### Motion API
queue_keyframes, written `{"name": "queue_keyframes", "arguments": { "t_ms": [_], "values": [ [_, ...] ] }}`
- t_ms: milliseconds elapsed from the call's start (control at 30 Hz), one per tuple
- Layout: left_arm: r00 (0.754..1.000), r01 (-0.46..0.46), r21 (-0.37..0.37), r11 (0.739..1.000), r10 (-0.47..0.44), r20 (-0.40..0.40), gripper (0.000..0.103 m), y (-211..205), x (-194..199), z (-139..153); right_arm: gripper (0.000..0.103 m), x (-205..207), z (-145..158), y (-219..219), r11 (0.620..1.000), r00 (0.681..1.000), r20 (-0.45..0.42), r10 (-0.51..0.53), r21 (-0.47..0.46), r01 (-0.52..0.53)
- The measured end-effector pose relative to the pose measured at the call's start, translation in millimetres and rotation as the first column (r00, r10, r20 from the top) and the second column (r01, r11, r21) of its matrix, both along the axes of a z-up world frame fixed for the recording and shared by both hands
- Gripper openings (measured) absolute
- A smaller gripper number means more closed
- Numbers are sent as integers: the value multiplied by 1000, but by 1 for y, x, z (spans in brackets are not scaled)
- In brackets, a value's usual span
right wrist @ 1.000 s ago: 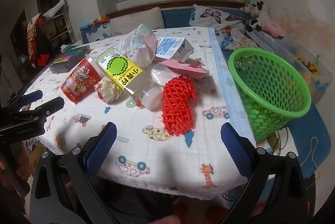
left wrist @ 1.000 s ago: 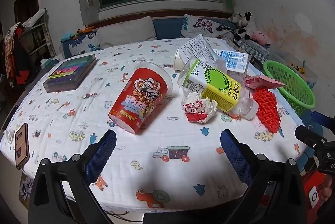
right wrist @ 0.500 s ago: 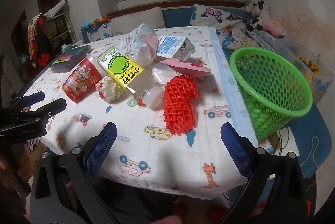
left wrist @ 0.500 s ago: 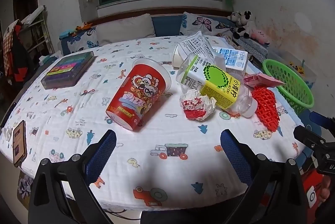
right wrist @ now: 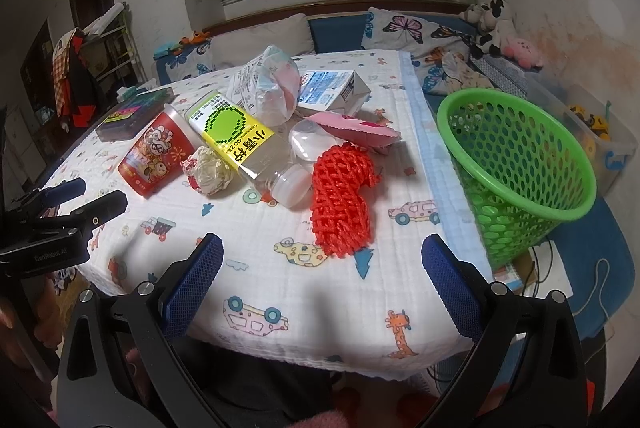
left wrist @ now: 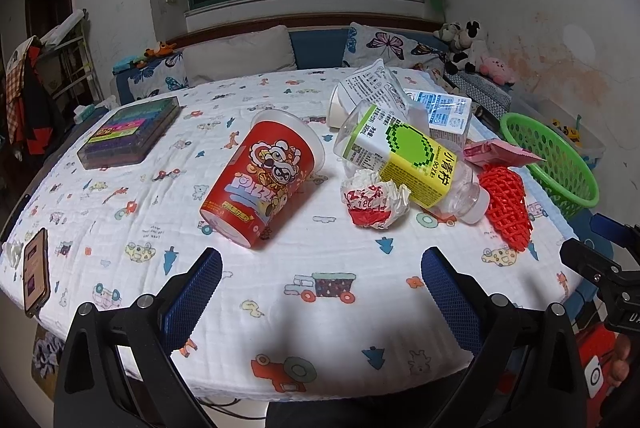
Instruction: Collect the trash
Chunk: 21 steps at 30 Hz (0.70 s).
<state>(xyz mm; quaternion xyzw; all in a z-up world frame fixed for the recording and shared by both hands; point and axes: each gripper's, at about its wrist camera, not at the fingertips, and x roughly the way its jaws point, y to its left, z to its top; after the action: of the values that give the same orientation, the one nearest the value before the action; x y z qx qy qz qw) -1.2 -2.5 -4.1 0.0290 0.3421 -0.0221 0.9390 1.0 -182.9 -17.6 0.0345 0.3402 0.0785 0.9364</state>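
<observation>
Trash lies on the cartoon-print tablecloth: a tipped red paper cup (left wrist: 262,180) (right wrist: 156,158), a crumpled red-and-white wrapper (left wrist: 374,198) (right wrist: 208,170), a clear bottle with a yellow-green label (left wrist: 408,158) (right wrist: 244,144), an orange foam net (left wrist: 506,206) (right wrist: 342,198), a pink packet (right wrist: 352,128), a milk carton (right wrist: 332,90) and a plastic bag (right wrist: 270,88). A green mesh basket (right wrist: 516,164) (left wrist: 548,158) stands off the table's right side. My left gripper (left wrist: 320,292) hangs open before the cup. My right gripper (right wrist: 322,280) is open just short of the net.
A dark box with coloured stripes (left wrist: 130,134) sits at the table's far left and a phone (left wrist: 36,272) lies near its left edge. Pillows, a sofa and plush toys (right wrist: 496,28) line the back wall. Cables lie on the floor by the basket.
Both grippers drifted slightly; the trash pile sits a little higher and closer in the right view. Nothing was taken hold of and the jaws stayed wide.
</observation>
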Motion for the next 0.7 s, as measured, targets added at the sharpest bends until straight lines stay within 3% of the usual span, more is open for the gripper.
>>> {"name": "queue_keyframes", "arguments": {
  "t_ms": [700],
  "values": [
    [1000,-3,-10,1000,3,-16,97,0,2,-8,99,2,-3,-3,1000,1000,-13,-5,7,5]
  ]
}}
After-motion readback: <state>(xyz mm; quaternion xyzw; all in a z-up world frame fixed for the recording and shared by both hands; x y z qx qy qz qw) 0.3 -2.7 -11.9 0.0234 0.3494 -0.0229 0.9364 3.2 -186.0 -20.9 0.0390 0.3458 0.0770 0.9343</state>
